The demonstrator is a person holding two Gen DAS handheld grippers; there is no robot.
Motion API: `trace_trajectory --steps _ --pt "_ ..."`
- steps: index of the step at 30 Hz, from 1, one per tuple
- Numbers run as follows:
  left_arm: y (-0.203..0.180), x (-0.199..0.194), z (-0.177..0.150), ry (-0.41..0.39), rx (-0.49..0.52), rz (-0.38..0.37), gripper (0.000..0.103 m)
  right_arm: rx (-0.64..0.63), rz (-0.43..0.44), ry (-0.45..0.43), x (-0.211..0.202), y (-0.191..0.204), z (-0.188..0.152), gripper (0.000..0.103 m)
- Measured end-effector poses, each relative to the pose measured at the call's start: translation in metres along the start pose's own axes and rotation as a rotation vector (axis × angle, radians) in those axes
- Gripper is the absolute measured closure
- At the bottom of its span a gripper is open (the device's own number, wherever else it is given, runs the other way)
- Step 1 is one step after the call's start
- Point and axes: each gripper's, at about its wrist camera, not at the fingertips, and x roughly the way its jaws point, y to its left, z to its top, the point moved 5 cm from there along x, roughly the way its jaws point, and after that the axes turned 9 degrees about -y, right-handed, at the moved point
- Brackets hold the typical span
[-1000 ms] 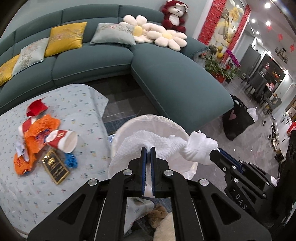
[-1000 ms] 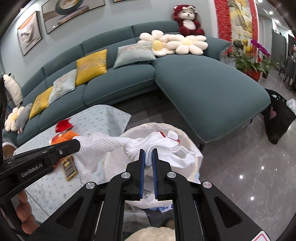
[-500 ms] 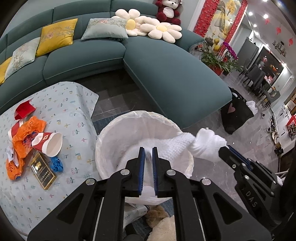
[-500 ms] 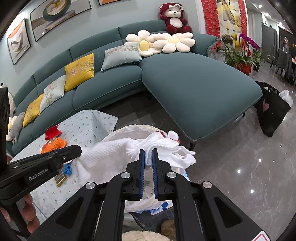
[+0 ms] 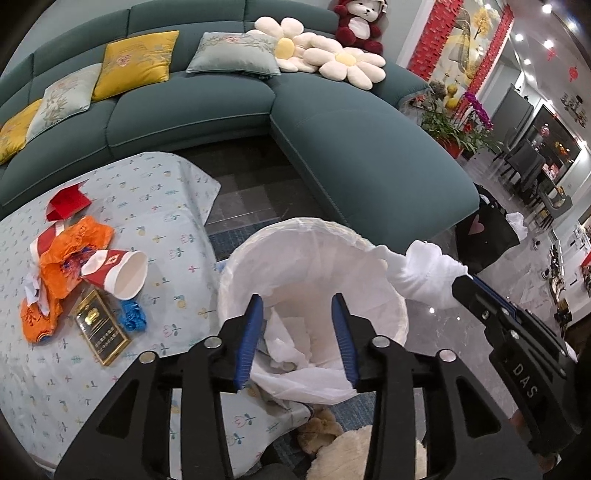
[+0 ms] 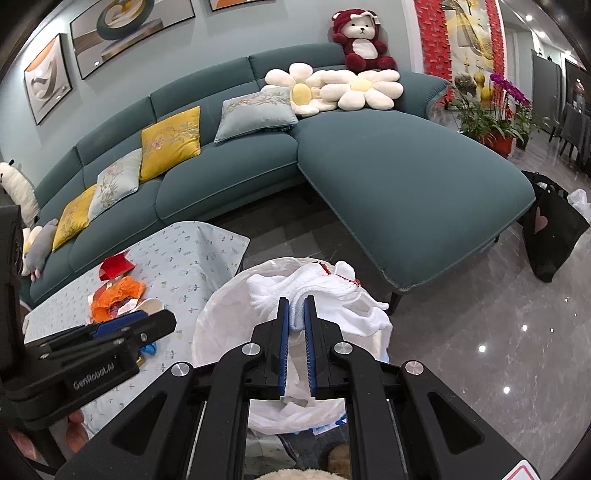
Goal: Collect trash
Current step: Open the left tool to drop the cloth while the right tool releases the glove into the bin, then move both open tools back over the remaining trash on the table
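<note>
Left wrist view: left gripper gapes empty above the lined bin. Right gripper pinches the white cloth over the rim ahead. Drop step, I'd judge; next, release it, then fetch the table litter leftward.

Ahead of me a teal corner sofa holds yellow cushions and a red teddy bear; framed pictures hang above, over glossy grey floor.

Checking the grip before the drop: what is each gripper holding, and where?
The right gripper pinches the white cloth at a bunched fold, over the trash bin. The left gripper is open, holding nothing.
</note>
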Motion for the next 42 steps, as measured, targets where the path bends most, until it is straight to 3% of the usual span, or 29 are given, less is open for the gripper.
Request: trace_trajectory --steps 6,9,21,35,42 --pt "0.018 -0.009 -0.001 -0.014 -0.021 0.036 0.053 -0.014 0.009 0.009 0.008 0.012 0.001 0.091" --pt "0.027 -0.013 -0.001 -0.020 -0.035 0.052 0.050 -0.019 0.012 0.011 0.010 0.019 0.002 0.084" --pt "0.056 -0.030 -0.010 -0.034 -0.082 0.090 0.046 -0.061 0.025 0.005 -0.002 0.048 -0.002 0.063" --pt "0.107 -0.070 -0.022 -0.072 -0.165 0.149 0.042 -0.120 0.076 0.003 -0.022 0.096 -0.010 0.052" --pt "0.134 -0.090 -0.032 -0.089 -0.215 0.183 0.034 -0.156 0.105 -0.003 -0.033 0.124 -0.015 0.045"
